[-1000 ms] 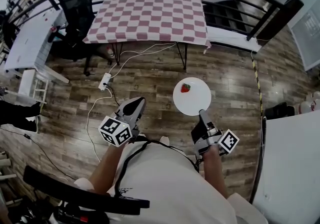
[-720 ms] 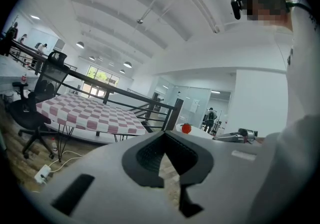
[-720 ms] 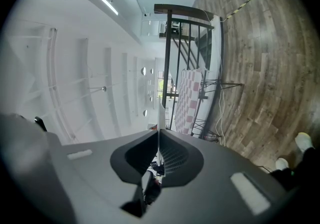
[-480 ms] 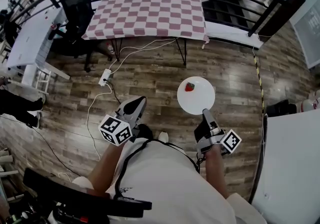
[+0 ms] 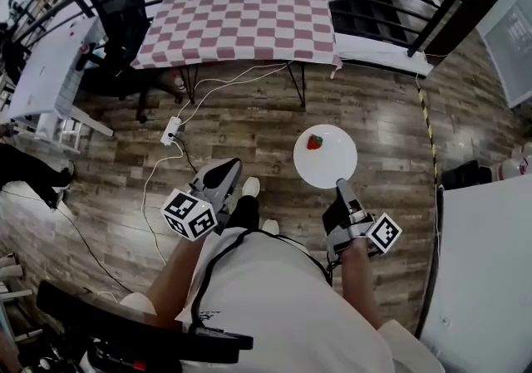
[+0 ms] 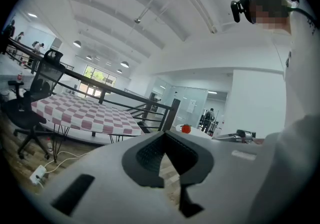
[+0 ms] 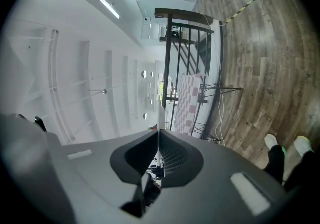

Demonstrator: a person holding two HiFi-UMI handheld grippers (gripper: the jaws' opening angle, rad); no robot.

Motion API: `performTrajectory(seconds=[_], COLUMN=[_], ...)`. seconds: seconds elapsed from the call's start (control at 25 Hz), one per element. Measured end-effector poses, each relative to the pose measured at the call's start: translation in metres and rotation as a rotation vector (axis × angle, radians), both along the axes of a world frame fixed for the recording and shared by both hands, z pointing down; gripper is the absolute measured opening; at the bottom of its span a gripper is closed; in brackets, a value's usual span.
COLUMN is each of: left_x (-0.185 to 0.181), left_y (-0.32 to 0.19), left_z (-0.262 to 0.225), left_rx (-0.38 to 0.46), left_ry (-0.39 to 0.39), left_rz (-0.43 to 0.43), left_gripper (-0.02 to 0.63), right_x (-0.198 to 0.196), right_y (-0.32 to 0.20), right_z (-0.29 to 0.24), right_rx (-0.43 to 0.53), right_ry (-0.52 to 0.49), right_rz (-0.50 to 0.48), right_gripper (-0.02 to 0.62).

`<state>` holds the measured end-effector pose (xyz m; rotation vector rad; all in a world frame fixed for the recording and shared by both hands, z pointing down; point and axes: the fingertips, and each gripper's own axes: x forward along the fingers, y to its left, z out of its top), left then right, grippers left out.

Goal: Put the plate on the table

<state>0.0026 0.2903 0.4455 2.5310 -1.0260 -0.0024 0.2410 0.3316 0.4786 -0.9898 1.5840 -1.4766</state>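
Pinching round white plate [image 5: 326, 162], right claw [image 5: 339, 185]

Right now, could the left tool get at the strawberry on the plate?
Probably yes: the strawberry lies uncovered on the plate, open air separates it from the left tool, and the right tool grips only the near rim.

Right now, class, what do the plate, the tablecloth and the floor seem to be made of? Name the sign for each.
Plate: plain white, smooth, thin-edged; ceramic or plastic, cannot tell which.
Tablecloth: fabric, matt red-and-white check, hanging limp over the edges.
Floor: wood or wood-look planks, grained, with a slight sheen.
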Motion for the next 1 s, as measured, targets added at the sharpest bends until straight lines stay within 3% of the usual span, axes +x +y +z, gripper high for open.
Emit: performTrajectory(seconds=[0.52,1.0], left_x=[-0.001,-0.008], left_y=[-0.041,-0.142], left_z=[0.008,0.007], left_rx=[0.000,-0.018], left_ry=[0.014,0.027], left_rz=[0.009,0.046], left_gripper=[0.006,0.006], right_x=[-0.001,-0.013], right_y=[-0.026,-0.117], right_z=[0.005,-0.004], right_rx=[0.005,-0.004], right_ry=[0.009,0.027], right_rz=[0.032,0.061], right_gripper=[0.017,0.017])
